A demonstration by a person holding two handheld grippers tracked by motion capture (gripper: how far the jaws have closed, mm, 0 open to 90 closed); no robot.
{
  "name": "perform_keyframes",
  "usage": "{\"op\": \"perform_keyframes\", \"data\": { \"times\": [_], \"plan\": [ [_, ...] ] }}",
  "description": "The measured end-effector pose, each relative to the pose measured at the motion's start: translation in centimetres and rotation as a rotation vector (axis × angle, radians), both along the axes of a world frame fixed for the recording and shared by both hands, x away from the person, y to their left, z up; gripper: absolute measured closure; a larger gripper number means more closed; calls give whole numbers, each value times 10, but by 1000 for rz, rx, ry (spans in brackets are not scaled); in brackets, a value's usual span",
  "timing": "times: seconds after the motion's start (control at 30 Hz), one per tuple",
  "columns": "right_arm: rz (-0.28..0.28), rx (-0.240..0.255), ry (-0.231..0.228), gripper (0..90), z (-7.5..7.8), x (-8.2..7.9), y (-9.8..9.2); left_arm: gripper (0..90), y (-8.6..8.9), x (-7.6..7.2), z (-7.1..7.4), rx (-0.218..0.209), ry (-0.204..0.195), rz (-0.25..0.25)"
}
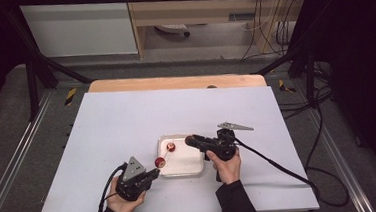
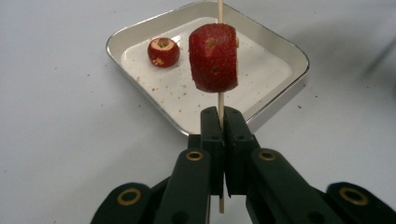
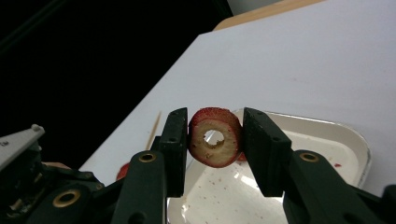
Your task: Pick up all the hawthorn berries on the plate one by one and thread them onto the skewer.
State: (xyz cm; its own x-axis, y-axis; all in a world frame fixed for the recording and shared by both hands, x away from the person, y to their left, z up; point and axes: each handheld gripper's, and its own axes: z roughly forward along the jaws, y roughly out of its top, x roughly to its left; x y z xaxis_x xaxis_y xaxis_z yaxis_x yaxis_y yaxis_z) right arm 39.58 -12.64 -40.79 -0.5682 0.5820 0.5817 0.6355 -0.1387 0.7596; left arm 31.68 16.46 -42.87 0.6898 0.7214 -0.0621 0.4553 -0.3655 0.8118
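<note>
Left tool (image 2: pixel 219 122) clamps upright skewer (image 2: pixel 220 100) with one hawthorn fruit (image 2: pixel 214 57) threaded, at tray (image 2: pixel 280 100) near edge; right tool (image 3: pixel 215 140) grips cored fruit (image 3: pixel 215 137) over tray, bore facing the skewer.

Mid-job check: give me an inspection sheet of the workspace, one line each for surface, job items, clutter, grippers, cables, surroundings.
Surface: white table top, red crumbs near the tray.
Job's things: shallow tray with one cored red fruit lying in it; second fruit threaded on a wooden skewer; third, a cored fruit piece.
Clutter: nothing seen.
Grippers: left gripper shut on the skewer below its fruit; right gripper shut on the fruit piece, above the tray.
Cables: black cable trails right from the right gripper; another loops by the left hand.
Surroundings: dark frame, grey floor, cabinets behind.
</note>
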Motion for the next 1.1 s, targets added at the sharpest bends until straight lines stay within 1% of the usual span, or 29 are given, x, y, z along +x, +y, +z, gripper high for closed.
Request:
{"op": "perform_keyframes", "data": {
  "times": [0.03, 0.07, 0.1, 0.17, 0.23, 0.3, 0.5, 0.57, 0.6, 0.73, 0.8, 0.93, 1.1],
  "plan": [
    [-1, 12, -5, 621, 1, 1, 0, 879, -2, -2, 1, 1, 28, 22],
    [-13, 20, -9, 621, 2, 1, -1, 879, -4, 0, 1, -1, 17, 11],
    [-14, 24, -14, 621, 2, 2, -1, 879, -6, -1, 2, 1, 30, 27],
    [-28, 29, -20, 621, 4, 2, -2, 879, -10, 1, 1, -10, 19, 9],
    [-39, 38, -28, 621, 5, 2, -3, 879, -15, 2, 1, -24, 20, 0],
    [-48, 50, -40, 621, 6, 3, -3, 879, -19, 2, 1, -33, 26, 3],
    [-93, 84, -76, 622, 8, 5, -3, 879, -27, 3, 1, -43, 35, 4],
    [-99, 96, -74, 622, 8, 5, -3, 879, -29, 4, 1, -47, 39, 5],
    [-108, 96, -81, 621, 8, 5, -3, 879, -30, 4, 0, -52, 42, 7],
    [-122, 99, -103, 621, 8, 6, -3, 879, -32, 6, 1, -60, 51, 9],
    [-122, 104, -100, 621, 7, 6, -2, 880, -34, 7, 2, -62, 54, 12],
    [-135, 122, -122, 622, 6, 7, -1, 880, -39, 9, 3, -72, 58, 11],
    [-141, 133, -130, 622, 6, 6, -1, 879, -43, 11, 4, -83, 63, 13]
  ]
}}
